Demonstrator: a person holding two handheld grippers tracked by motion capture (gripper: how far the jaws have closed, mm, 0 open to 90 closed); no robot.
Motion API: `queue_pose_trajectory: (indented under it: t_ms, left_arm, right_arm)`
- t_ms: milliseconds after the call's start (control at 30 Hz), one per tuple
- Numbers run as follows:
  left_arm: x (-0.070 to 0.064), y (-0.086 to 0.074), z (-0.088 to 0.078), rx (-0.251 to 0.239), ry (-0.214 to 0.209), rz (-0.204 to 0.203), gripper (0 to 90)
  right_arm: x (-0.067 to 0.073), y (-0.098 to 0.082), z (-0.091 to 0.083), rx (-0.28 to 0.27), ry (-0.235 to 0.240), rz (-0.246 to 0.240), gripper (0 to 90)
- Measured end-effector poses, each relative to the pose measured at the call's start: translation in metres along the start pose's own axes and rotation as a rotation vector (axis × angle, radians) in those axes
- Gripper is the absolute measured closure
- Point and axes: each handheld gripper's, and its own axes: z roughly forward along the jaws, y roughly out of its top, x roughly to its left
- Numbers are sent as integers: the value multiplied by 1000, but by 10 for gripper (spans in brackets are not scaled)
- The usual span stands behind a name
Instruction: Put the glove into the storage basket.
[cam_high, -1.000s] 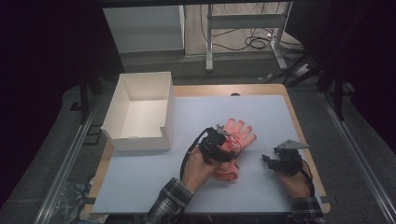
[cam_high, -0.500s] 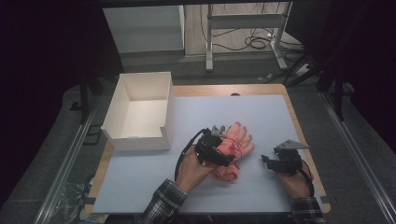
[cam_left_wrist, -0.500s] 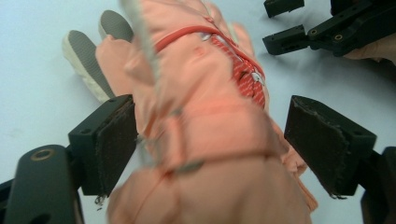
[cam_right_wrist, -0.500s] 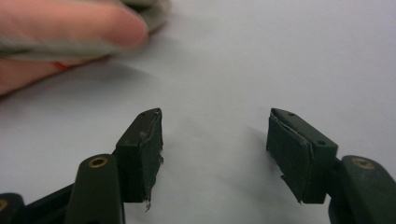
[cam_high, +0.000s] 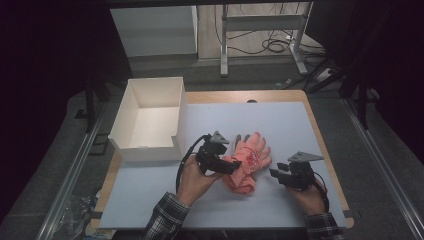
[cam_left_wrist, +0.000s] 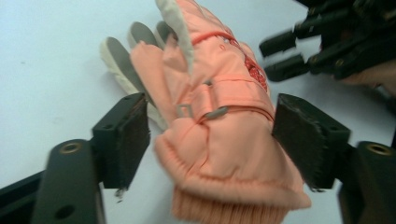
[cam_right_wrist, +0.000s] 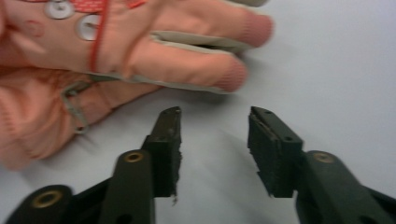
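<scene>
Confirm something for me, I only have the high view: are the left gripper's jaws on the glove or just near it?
Observer: Left gripper is open, with the glove cuff between its pads; gaps show on both sides, so no clamp yet.
Operator: And the right one?
Observer: Right gripper is open too, with bare table between its jaws. The glove's fingertips lie just beyond, untouched.
Operator: One glove or two?
Observer: The left gripper view shows grey-tipped fingers under the orange one, so likely a second glove beneath, though I can't be sure.
</scene>
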Motion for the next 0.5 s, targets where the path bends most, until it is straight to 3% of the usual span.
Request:
queue_pose_trajectory:
  t_ms: [133, 267, 400, 500]
  left_arm:
    - [11, -3, -11, -14, 31, -9, 382]
    - [23, -9, -9, 1, 78, -24, 398]
    - [32, -16, -3, 19, 70, -52, 397]
    - [37, -21, 2, 25, 38, -74, 395]
  right_arm:
    - [7, 1, 9, 21, 53, -1, 651]
    - [11, 5, 16, 26, 81, -7, 684]
    - [13, 10, 17, -2, 78, -7, 688]
    - [13, 15, 14, -26, 81, -6, 687]
